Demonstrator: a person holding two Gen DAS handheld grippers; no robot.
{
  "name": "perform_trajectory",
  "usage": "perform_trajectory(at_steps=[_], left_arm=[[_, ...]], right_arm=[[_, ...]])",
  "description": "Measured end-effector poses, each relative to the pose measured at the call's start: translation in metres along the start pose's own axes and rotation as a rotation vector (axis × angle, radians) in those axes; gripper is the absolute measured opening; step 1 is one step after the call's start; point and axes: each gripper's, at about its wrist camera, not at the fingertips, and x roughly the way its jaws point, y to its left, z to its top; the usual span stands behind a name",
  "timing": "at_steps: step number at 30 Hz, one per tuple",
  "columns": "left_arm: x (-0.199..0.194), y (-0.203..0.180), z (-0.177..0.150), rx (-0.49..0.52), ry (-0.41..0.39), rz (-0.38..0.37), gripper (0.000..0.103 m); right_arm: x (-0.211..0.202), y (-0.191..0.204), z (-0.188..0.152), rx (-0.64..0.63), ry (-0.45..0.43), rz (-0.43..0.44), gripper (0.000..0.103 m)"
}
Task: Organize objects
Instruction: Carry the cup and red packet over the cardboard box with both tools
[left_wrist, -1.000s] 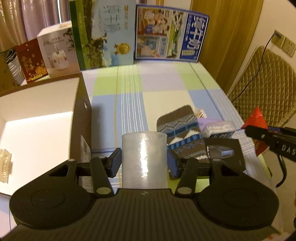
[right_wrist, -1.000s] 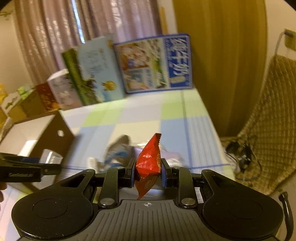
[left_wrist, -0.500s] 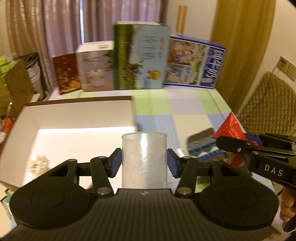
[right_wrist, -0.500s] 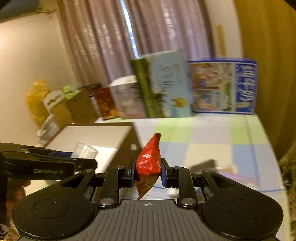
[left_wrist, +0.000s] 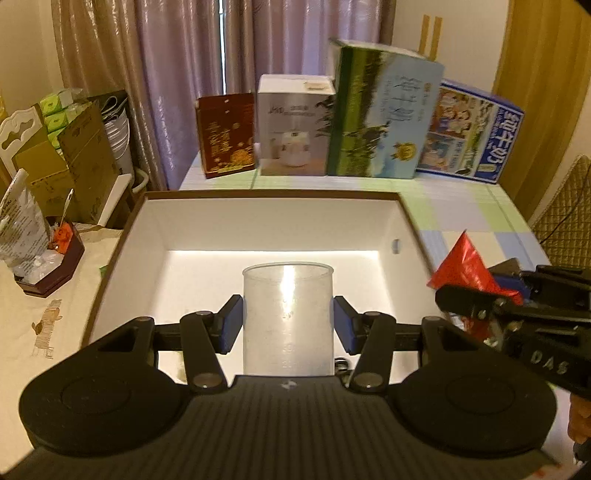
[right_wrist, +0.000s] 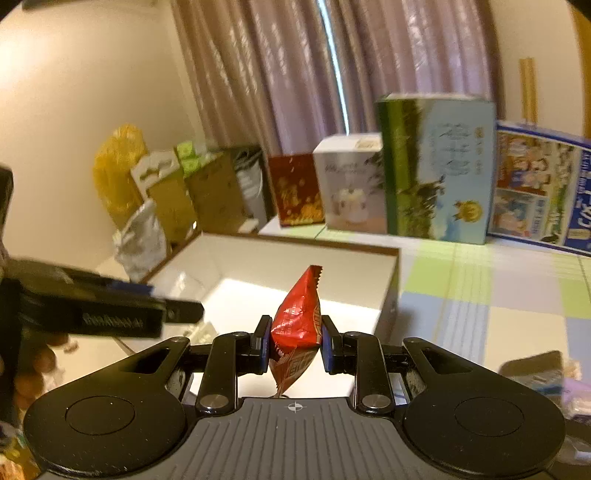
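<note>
My left gripper (left_wrist: 288, 325) is shut on a clear plastic measuring cup (left_wrist: 288, 314), held upright over the open white-lined cardboard box (left_wrist: 273, 221). My right gripper (right_wrist: 294, 343) is shut on a red snack packet (right_wrist: 297, 317), its pads pinching the packet's middle, just before the box's (right_wrist: 306, 254) near right corner. In the left wrist view the right gripper (left_wrist: 491, 299) with the red packet (left_wrist: 461, 266) comes in from the right, beside the box's right wall. The left gripper (right_wrist: 173, 310) crosses the right wrist view from the left, blurred.
Four upright cartons (left_wrist: 380, 110) line the table's far edge. A knitted sock and small packets (right_wrist: 543, 373) lie on the checked tablecloth (right_wrist: 480, 295) right of the box. A side table (left_wrist: 44, 332) with a tray of clutter and stacked cardboard stands to the left. Small white items (right_wrist: 203, 332) lie inside the box.
Both grippers swung left from the sock and packets toward the box. The cup now hangs over the box's inside; the red packet has come to its right wall. Both grips stayed as they were.
</note>
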Motion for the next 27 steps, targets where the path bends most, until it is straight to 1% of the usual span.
perform_trajectory(at_steps=[6,11,16,21,27], left_arm=[[0.027,0.026,0.000,0.010,0.055,-0.008,0.047],[0.048,0.040,-0.004,-0.001,0.103,-0.028,0.047],[0.062,0.048,-0.006,-0.002,0.135,-0.040,0.047],[0.075,0.052,-0.005,-0.002,0.159,-0.048,0.047],[0.090,0.054,-0.004,0.001,0.190,-0.055,0.047]], right_arm=[[0.043,0.004,-0.008,-0.018,0.088,-0.045,0.024],[0.069,0.007,-0.011,-0.079,0.142,-0.090,0.024],[0.086,0.010,-0.012,-0.137,0.172,-0.130,0.024],[0.096,0.013,-0.012,-0.186,0.179,-0.166,0.024],[0.099,0.008,-0.011,-0.171,0.192,-0.171,0.026]])
